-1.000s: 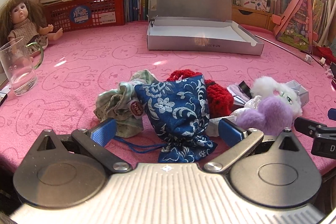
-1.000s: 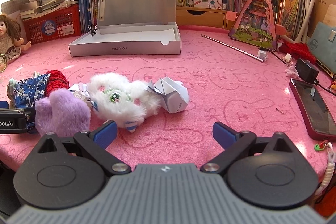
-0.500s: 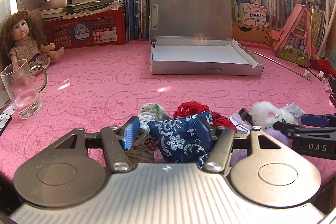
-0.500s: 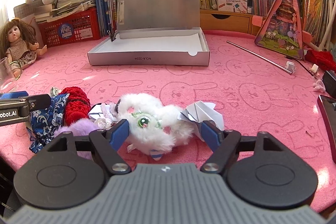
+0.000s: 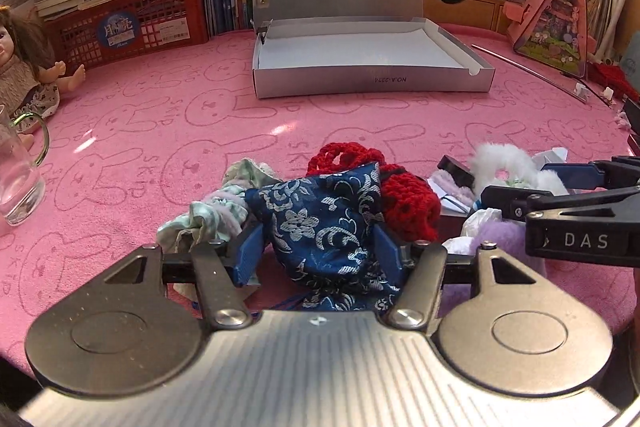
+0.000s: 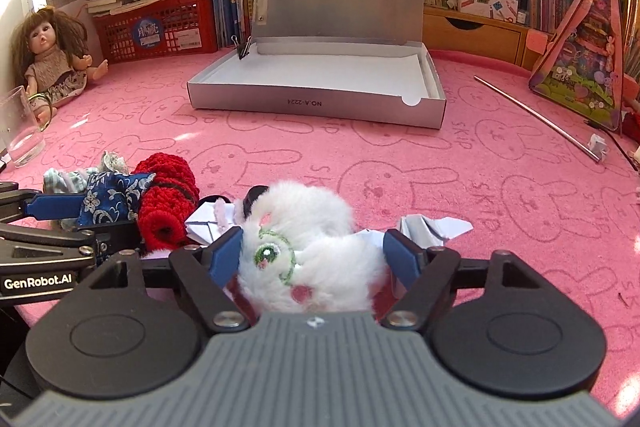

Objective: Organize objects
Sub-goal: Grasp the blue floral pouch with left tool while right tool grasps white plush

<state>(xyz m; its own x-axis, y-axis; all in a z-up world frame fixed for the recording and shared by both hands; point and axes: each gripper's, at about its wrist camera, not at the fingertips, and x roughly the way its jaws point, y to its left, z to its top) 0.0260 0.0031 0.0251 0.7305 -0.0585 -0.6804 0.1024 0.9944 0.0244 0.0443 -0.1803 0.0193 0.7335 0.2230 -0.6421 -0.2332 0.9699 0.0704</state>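
Blue pads of the left gripper press on both flanks of a blue brocade pouch, which bulges up between them; the jaws have just been closing and now hold it at about half their spread. The right gripper has likewise just been closing, and its pads sit against the sides of a white plush toy, the left pad sunk into the fur; the right pad looks to touch, though the fluff makes firm contact hard to judge. Both things are soft and light: the pouch will crumple and may sag out below, so a hold across its full middle, as now, seems better than one by the cord. The toy will squash under the pads, so the grip needs to bite into the body, not just the fur. Both lie at the near edge of the pink cloth, in a small heap with a red knitted piece, a pale green cloth, a purple fluffy thing and folded paper. Both grippers slant down toward the heap side by side, the right one's fingers showing at the edge of the left view. Beyond, well apart, the open grey box stands empty, the likely place for them.
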